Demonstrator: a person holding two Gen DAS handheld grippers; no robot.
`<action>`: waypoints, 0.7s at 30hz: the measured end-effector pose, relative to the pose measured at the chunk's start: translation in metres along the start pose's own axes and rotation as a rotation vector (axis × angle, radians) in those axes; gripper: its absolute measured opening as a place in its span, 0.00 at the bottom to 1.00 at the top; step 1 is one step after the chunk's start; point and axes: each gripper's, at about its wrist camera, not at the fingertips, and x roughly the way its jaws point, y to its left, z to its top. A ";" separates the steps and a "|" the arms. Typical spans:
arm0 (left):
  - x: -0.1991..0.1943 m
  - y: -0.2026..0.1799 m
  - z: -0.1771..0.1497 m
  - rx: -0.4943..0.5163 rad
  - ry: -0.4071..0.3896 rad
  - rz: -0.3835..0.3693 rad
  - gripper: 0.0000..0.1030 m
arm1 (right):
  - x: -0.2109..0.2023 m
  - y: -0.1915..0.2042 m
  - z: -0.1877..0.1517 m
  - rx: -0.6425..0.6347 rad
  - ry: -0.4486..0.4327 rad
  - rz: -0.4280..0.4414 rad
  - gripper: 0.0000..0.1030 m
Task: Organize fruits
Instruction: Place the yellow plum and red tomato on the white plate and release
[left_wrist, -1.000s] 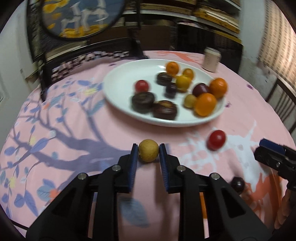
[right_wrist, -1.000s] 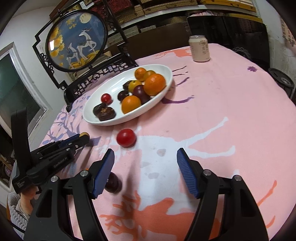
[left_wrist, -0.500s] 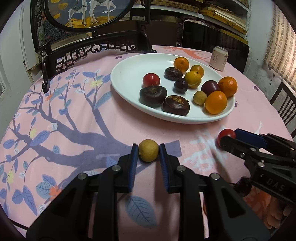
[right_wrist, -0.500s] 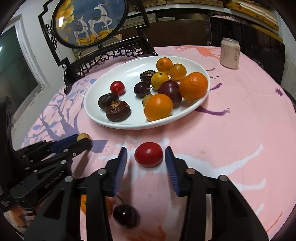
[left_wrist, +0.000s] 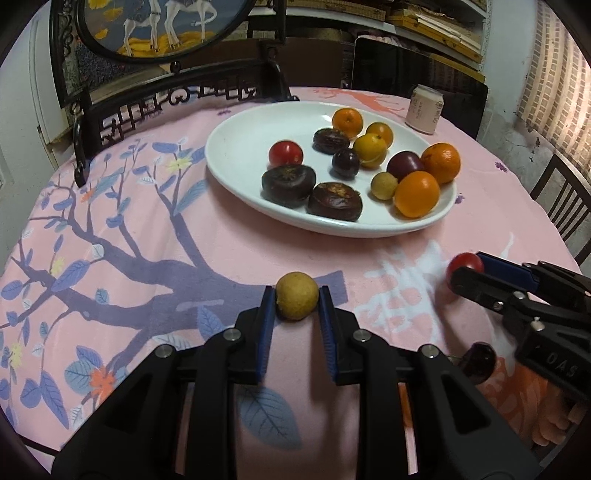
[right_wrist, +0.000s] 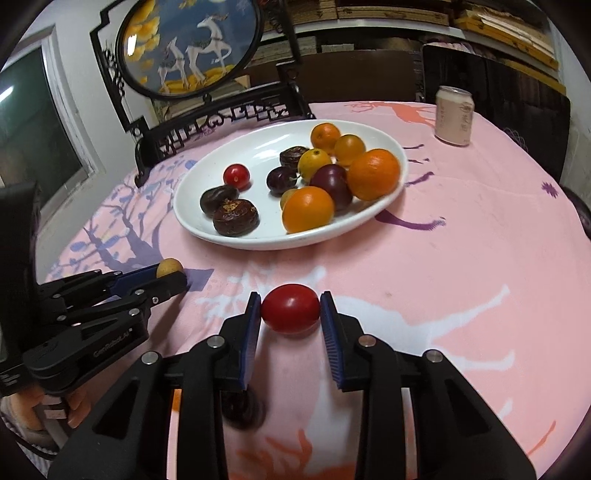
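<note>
Pinching a small yellow fruit (left_wrist: 297, 301) between their blue pads, the left tongs (left_wrist: 297, 308) are holding it just over the pink tabletop (left_wrist: 221, 251), while the right tongs (right_wrist: 290, 314), whose jaws have just been closing, are now clamping a red tomato (right_wrist: 290, 308), seemingly so both can be carried together. A dark cherry (left_wrist: 478, 362) is lying loose nearby, and farther off the white plate (left_wrist: 236, 147) is already gathering oranges, plums and dark fruits, likely the destination.

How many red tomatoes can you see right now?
2. One red tomato lies on the white plate; the other tomato sits between the right gripper fingers, on the tablecloth.
</note>
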 end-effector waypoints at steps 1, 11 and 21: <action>-0.003 -0.001 0.000 0.000 -0.010 0.000 0.23 | -0.005 -0.002 -0.001 0.006 -0.009 0.003 0.32; -0.026 0.003 0.047 -0.015 -0.101 -0.006 0.23 | -0.041 -0.020 0.033 0.088 -0.139 0.052 0.32; 0.023 0.016 0.095 -0.093 -0.109 0.001 0.62 | 0.025 -0.008 0.090 0.083 -0.050 0.119 0.49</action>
